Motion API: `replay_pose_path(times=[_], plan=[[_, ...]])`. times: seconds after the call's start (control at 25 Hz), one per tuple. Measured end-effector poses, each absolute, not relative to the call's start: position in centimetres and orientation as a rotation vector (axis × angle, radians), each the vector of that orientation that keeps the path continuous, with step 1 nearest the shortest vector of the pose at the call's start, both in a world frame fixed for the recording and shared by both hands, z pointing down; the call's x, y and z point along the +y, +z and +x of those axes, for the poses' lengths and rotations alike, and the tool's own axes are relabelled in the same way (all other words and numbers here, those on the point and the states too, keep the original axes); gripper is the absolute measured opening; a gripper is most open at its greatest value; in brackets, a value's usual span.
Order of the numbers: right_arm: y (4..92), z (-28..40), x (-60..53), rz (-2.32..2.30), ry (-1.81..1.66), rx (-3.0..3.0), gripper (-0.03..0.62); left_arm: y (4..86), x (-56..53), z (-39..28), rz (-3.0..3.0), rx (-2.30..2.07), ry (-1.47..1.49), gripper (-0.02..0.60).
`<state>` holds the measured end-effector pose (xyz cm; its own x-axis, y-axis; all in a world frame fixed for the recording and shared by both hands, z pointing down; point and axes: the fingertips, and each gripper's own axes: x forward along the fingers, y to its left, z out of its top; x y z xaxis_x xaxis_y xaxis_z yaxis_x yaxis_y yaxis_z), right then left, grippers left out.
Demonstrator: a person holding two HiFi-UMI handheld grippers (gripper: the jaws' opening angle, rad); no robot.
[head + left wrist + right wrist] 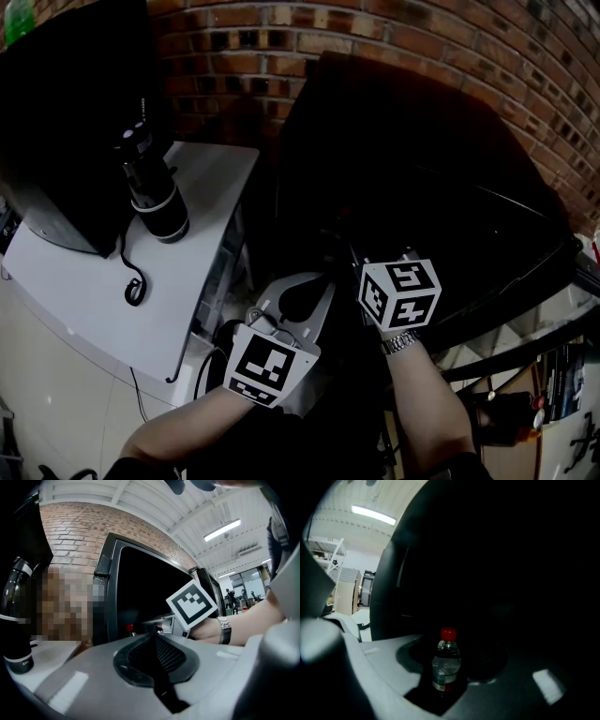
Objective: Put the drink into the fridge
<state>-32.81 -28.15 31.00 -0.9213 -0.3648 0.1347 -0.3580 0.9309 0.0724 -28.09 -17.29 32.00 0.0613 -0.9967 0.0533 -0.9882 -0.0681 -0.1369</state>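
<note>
Red-capped clear bottle (446, 663) upright inside dark fridge (513, 559)

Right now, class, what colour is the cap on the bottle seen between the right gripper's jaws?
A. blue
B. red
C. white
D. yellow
B: in the right gripper view the bottle carries a red cap.

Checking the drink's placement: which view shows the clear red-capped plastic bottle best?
The right gripper view: the clear red-capped plastic bottle stands upright, visible from cap to label. The left gripper view shows only its cap; the head view, nothing.
</note>
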Motion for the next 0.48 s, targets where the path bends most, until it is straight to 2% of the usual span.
replay_pose_path(times=[0.48], plan=[[28.5,-23.6,-24.8,0.678,-0.047,-2.981,0.183,30.7,-17.9,-24.0,-2.315,2.006,-0.194,0.005]])
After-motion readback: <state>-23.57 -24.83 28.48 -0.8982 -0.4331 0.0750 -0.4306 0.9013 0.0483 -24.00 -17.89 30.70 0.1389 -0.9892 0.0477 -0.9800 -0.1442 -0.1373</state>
